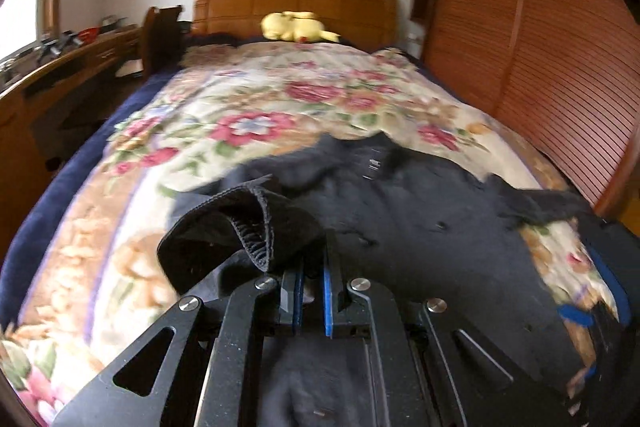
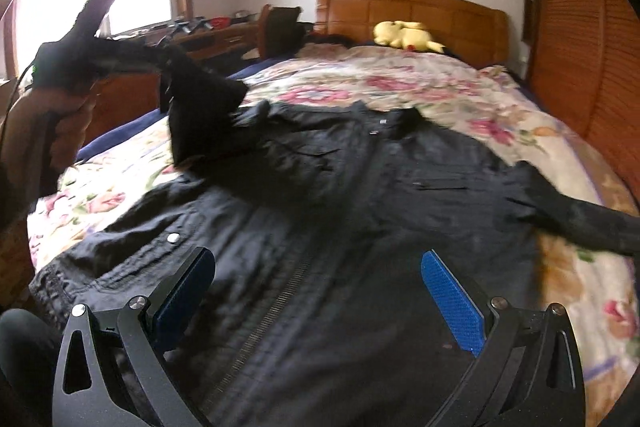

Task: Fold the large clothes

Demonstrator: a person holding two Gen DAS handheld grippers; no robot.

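A large black jacket (image 2: 340, 195) lies front up and spread on the floral bedspread (image 2: 440, 83), collar toward the headboard; it also shows in the left wrist view (image 1: 420, 219). My left gripper (image 1: 314, 263) is shut on the cuff of the jacket's left sleeve (image 1: 240, 227) and holds it lifted above the bed; in the right wrist view that sleeve (image 2: 200, 107) hangs from the raised left gripper (image 2: 160, 57). My right gripper (image 2: 316, 291) is open and empty, low over the jacket's hem by the zipper. The other sleeve (image 2: 580, 223) lies stretched to the right.
A yellow plush toy (image 2: 406, 35) lies by the wooden headboard (image 2: 420, 11). A slatted wooden wardrobe (image 2: 580, 47) runs along the bed's right side. A desk (image 1: 60, 67) and a chair (image 1: 160, 35) stand to the left, under a bright window.
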